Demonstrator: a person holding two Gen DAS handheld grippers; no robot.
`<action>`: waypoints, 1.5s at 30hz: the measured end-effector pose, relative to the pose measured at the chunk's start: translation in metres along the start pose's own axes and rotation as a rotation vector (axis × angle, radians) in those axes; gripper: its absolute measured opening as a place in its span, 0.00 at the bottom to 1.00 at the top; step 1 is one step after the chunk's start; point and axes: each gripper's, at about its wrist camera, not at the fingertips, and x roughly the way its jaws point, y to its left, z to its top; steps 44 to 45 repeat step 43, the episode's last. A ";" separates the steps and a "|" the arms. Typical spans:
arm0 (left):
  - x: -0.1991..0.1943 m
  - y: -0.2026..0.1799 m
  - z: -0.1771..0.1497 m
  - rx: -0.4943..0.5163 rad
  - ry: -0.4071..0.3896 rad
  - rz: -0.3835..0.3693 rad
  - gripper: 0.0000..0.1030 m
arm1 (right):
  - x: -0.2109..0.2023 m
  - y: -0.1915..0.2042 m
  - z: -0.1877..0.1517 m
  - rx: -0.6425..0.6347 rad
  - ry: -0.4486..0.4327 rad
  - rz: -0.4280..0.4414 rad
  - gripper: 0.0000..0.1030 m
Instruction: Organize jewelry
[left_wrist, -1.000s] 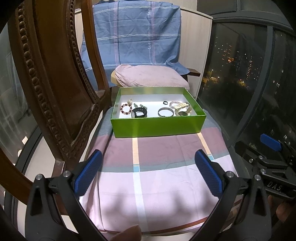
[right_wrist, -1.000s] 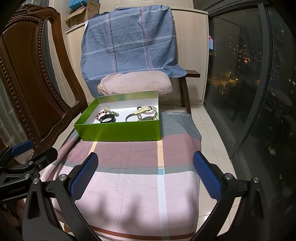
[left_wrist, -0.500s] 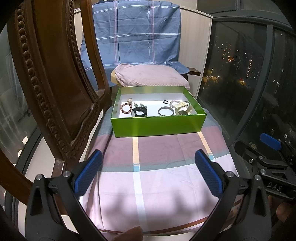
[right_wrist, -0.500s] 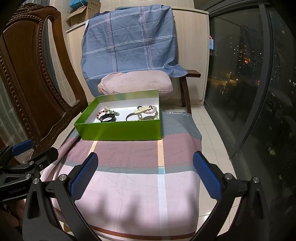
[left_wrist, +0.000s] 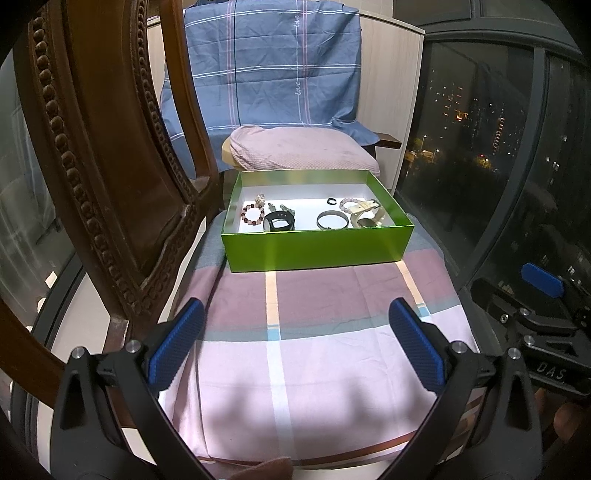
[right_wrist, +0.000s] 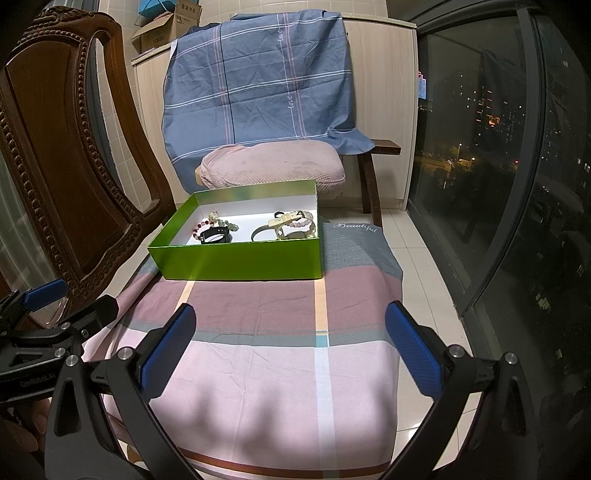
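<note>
Two grippers, jaws apart and empty, over a checked cloth.

Both the left gripper (left_wrist: 295, 345) and the right gripper (right_wrist: 291, 343) hover above the pink cloth (left_wrist: 317, 362) on the surface, well short of the green box (left_wrist: 314, 251) at its far end. Inside the box lie a bead bracelet (left_wrist: 253, 216), a black band (left_wrist: 280, 222), a dark bangle (left_wrist: 332, 220), a small black ring (left_wrist: 331, 201) and a cream watch (left_wrist: 367, 216). A carved chair (right_wrist: 55, 177) stands to the left.
</note>
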 end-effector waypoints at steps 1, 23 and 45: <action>0.000 0.000 0.000 0.000 -0.001 0.000 0.96 | 0.000 0.000 0.000 -0.001 -0.001 -0.001 0.97; -0.001 0.000 0.001 0.008 -0.005 0.007 0.96 | -0.001 0.000 0.000 -0.005 0.000 0.001 0.97; 0.002 -0.001 0.000 0.020 0.005 0.027 0.96 | -0.001 0.001 0.000 -0.004 0.000 0.000 0.97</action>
